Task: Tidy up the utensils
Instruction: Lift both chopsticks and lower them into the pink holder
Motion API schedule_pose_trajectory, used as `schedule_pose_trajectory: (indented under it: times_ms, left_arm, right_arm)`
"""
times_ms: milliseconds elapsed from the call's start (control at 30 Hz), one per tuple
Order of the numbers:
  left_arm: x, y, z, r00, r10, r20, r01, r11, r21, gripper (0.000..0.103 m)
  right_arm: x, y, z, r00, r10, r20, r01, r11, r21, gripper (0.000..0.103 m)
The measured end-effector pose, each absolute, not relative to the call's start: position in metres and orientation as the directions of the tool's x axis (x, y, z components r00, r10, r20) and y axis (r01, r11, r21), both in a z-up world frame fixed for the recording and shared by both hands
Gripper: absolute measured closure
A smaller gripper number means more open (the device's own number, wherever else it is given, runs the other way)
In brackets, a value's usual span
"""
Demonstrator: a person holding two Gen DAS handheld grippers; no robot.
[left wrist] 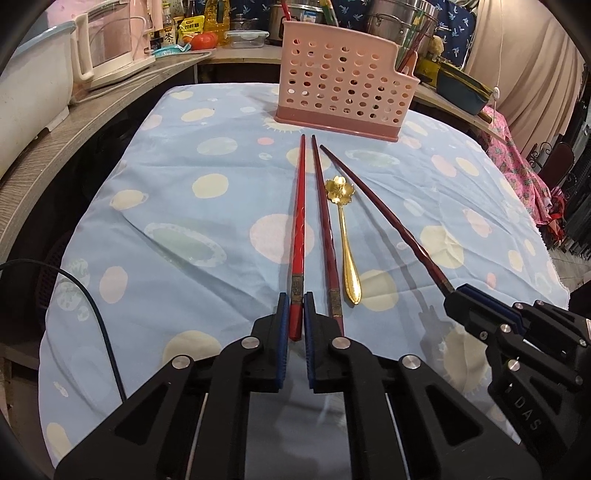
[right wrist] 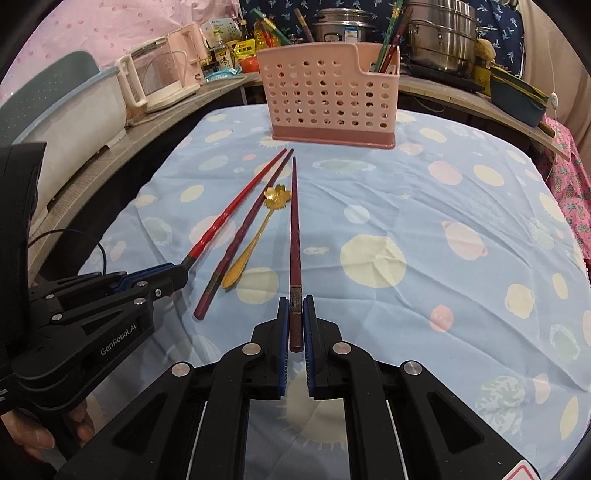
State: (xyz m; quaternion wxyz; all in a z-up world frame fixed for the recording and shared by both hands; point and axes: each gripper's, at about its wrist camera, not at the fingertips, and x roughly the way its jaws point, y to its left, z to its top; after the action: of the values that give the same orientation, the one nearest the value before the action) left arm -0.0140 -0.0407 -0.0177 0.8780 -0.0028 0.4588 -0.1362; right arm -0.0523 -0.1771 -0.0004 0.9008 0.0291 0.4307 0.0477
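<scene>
My left gripper (left wrist: 295,301) is shut on the end of a bright red chopstick (left wrist: 300,221) that lies on the cloth; it also shows in the right wrist view (right wrist: 221,221). My right gripper (right wrist: 295,301) is shut on the end of a dark red chopstick (right wrist: 294,221), seen in the left wrist view (left wrist: 384,218). Between them lie another dark red chopstick (left wrist: 325,221) and a gold flower-bowl spoon (left wrist: 345,240). A pink perforated utensil holder (left wrist: 338,92) stands beyond the chopstick tips, with several chopsticks in its right compartment.
The table wears a light blue cloth with pastel spots (right wrist: 424,229). A wooden counter (left wrist: 74,122) curves along the left and back, carrying a white tub, a pink appliance (left wrist: 107,48), bottles and steel pots (right wrist: 439,33). A black cable (left wrist: 99,325) hangs at the left.
</scene>
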Motion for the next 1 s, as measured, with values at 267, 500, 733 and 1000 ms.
schedule_pose_trajectory:
  times_ms: [267, 500, 733, 1000]
  left_arm:
    - [-0.019, -0.038, 0.008, 0.577, -0.257, -0.776, 0.239, 0.961, -0.141, 0.096]
    - [-0.021, -0.032, 0.035, 0.617, -0.279, -0.736, 0.242, 0.957, -0.159, 0.096]
    - [-0.017, -0.024, 0.07, 0.666, -0.297, -0.684, 0.245, 0.953, -0.176, 0.096]
    - [-0.004, -0.021, 0.112, 0.725, -0.304, -0.618, 0.257, 0.952, -0.167, 0.096]
  right_arm:
    - [-0.058, -0.186, 0.036, 0.691, 0.119, -0.713, -0.049, 0.992, 0.118, 0.096]
    - [-0.062, -0.199, 0.074, 0.755, 0.118, -0.646, -0.032, 0.989, 0.144, 0.096]
    - [-0.061, -0.214, 0.109, 0.807, 0.105, -0.58, -0.015, 0.987, 0.159, 0.096]
    - [-0.052, -0.225, 0.144, 0.858, 0.089, -0.506, -0.008, 0.987, 0.16, 0.096]
